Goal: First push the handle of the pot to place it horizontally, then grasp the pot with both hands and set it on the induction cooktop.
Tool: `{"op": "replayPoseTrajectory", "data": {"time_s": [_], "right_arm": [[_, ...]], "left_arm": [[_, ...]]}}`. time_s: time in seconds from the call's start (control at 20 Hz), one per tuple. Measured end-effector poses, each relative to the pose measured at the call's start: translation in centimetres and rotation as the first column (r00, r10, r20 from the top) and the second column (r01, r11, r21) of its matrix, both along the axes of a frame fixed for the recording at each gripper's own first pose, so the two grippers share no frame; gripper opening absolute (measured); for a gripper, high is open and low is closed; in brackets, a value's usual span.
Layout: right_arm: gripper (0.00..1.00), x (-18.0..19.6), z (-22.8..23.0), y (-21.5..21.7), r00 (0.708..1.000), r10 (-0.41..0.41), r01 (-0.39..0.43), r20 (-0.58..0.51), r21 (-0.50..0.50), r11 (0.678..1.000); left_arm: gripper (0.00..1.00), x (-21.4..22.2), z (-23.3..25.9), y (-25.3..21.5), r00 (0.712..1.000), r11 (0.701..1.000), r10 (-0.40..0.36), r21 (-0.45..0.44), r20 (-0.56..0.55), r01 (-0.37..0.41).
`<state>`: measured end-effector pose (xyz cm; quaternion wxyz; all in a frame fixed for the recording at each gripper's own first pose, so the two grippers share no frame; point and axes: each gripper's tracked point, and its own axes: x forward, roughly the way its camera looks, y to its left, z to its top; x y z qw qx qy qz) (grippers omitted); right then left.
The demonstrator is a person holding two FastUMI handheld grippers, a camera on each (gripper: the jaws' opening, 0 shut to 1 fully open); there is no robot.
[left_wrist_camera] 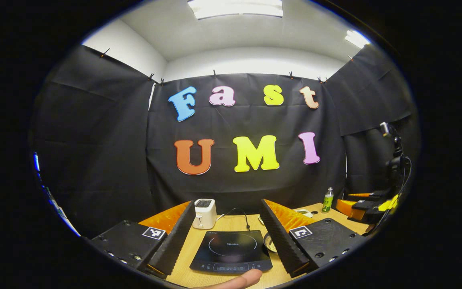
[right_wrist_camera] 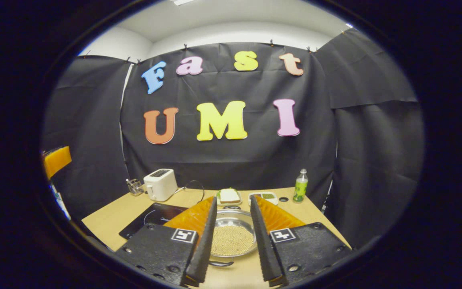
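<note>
We hold both tools wide and empty: the right tool (right_wrist_camera: 233, 241) frames the bead-filled pot (right_wrist_camera: 232, 236) on the counter (right_wrist_camera: 106, 216), the left tool (left_wrist_camera: 226, 241) the induction cooktop (left_wrist_camera: 231, 251); a hard push on its handle (right_wrist_camera: 219, 263) could spill beads

A white toaster (right_wrist_camera: 159, 184) stands at the back left of the wooden counter (right_wrist_camera: 106, 216), a small wire rack (right_wrist_camera: 134, 186) just beside it. A sandwich on a plate (right_wrist_camera: 229, 196), a small tray (right_wrist_camera: 264, 197) and a green bottle (right_wrist_camera: 300, 186) line the back edge.
</note>
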<state>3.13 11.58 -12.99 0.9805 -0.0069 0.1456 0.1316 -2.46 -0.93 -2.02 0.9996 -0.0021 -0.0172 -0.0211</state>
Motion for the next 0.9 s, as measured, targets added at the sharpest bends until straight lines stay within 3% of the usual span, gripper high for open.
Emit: {"op": "replayPoseTrajectory", "data": {"time_s": [0.05,0.15,0.35,0.55,0.9], "right_arm": [[0.32,0.0,-0.9,0.9,1.0,0.018,-0.018,-0.016,-0.004,1.0],[0.06,-0.1,-2.9,2.1,0.997,0.041,-0.042,-0.072,0.001,0.999],[0.0,-0.3,-7.6,3.7,0.973,0.048,-0.044,-0.227,0.023,0.999],[0.04,-0.8,-11.9,5.5,0.946,0.066,-0.074,-0.318,-0.015,0.997],[0.01,-2.2,-18.1,7.4,0.884,0.091,-0.129,-0.458,-0.053,0.99]], "left_arm": [[0.96,0.0,0.0,0.1,1.0,1.0,0.001,0.006,0.011,-0.001],[0.96,0.0,-0.4,0.1,1.0,1.0,0.0,0.016,0.008,0.0],[0.96,-0.1,-0.6,0.6,1.0,1.0,0.007,0.003,0.004,-0.007],[0.96,0.0,-1.0,1.3,1.0,1.0,0.015,0.004,0.012,-0.015],[0.96,-0.1,-1.9,1.4,1.0,0.999,0.009,0.03,0.009,-0.01]]}}
